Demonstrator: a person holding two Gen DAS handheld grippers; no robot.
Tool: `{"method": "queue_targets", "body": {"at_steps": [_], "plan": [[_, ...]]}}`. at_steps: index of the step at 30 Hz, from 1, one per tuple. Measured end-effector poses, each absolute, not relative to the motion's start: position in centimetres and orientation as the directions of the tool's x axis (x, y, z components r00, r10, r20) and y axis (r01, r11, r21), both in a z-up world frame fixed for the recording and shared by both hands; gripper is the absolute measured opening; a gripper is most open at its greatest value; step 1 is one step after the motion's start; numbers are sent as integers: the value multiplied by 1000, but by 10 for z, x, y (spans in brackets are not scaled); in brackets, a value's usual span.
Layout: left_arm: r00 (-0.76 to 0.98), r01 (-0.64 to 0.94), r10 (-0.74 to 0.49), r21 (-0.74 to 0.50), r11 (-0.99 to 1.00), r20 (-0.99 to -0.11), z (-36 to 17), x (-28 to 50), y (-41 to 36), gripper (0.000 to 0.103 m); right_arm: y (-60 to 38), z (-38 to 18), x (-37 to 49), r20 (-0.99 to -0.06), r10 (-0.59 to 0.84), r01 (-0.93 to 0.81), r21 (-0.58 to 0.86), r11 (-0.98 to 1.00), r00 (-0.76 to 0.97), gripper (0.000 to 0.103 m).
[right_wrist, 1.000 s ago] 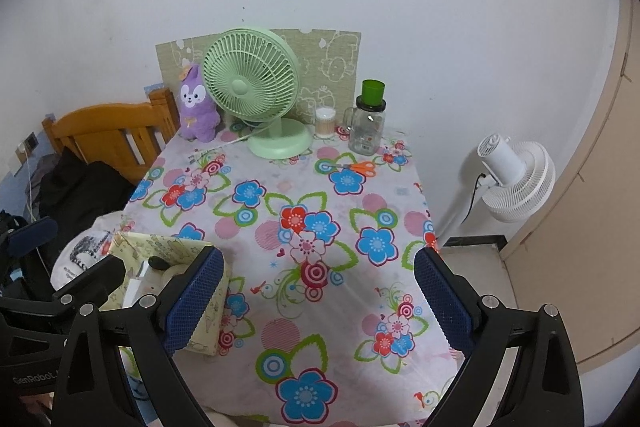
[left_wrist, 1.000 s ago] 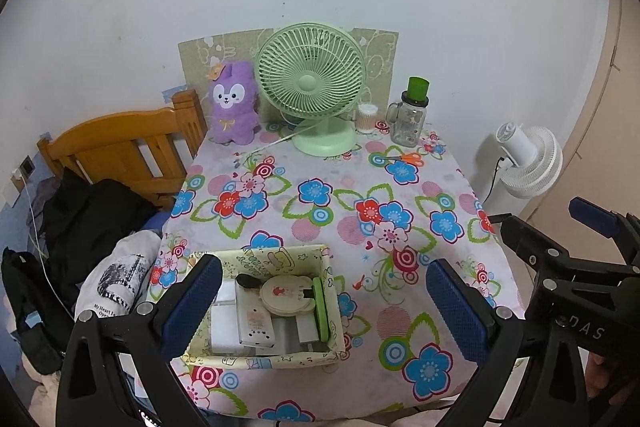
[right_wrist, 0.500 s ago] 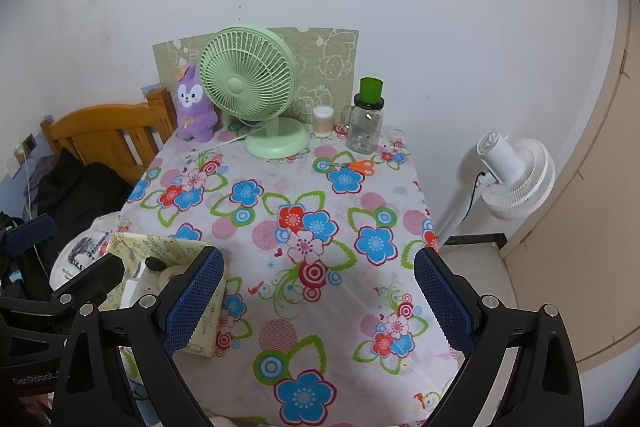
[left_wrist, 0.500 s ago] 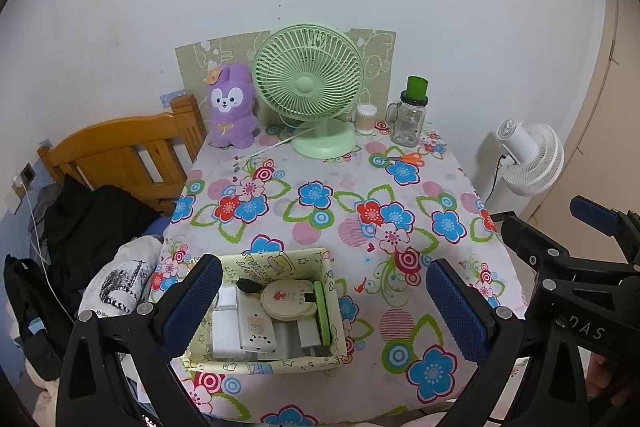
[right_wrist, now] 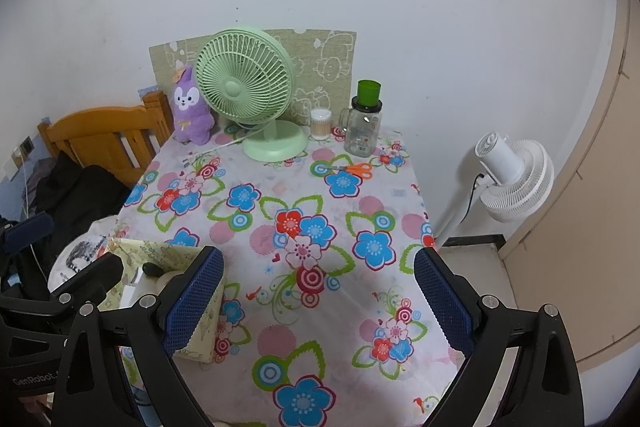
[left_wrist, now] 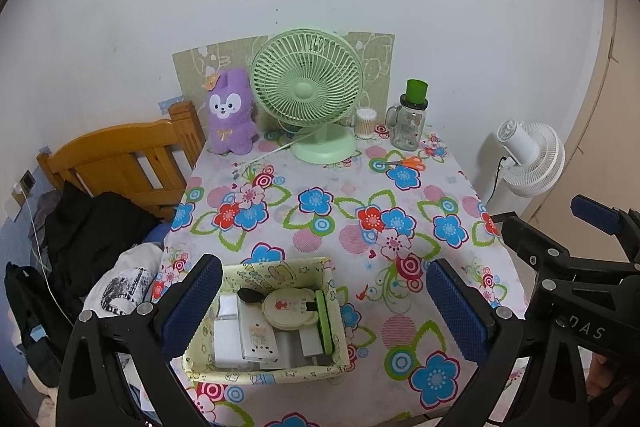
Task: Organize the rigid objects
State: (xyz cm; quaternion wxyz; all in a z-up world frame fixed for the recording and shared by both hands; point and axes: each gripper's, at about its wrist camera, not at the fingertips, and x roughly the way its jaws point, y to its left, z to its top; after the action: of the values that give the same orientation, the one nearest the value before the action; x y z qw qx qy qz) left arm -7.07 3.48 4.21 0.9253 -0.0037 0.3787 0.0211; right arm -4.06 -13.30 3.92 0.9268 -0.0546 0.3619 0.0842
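1. The left hand-held gripper (left_wrist: 324,301) hangs over the near edge of the desk (left_wrist: 340,211), its blue pads spread wide with nothing between them; the right hand-held gripper (right_wrist: 318,297) is likewise wide open and holds nothing.
2. The storage box (left_wrist: 280,269), a pale yellow patterned tray, sits at the desk's near left corner, below the left gripper and closer to its left pad (left_wrist: 192,307); from the right wrist view the box (right_wrist: 160,255) lies beside and partly behind that gripper's left pad.
3. Inside the box lie a round cream compact (left_wrist: 290,307), a green flat case (left_wrist: 323,319) on edge against the right wall, and white rectangular pieces (left_wrist: 230,335); they are packed touching one another.
4. Well apart, at the far edge, stand a green fan (left_wrist: 308,91), a purple plush rabbit (left_wrist: 230,115), a cotton-swab jar (left_wrist: 366,123) and a green-lidded glass jar (left_wrist: 412,119); orange scissors (left_wrist: 406,162) lie just in front of the glass jar.
5. A wooden chair (left_wrist: 120,155) and dark clothing (left_wrist: 92,227) flank the desk's left side; a white floor fan (left_wrist: 532,159) stands on the right.
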Motion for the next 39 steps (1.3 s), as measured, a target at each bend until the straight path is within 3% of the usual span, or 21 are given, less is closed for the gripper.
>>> {"method": "queue_targets", "body": {"at_steps": [39], "plan": [[706,-67,67,28,997,-705,49,-63,34,103,-133,42,-26,-699,132,-201,-17,980,703,98]]}}
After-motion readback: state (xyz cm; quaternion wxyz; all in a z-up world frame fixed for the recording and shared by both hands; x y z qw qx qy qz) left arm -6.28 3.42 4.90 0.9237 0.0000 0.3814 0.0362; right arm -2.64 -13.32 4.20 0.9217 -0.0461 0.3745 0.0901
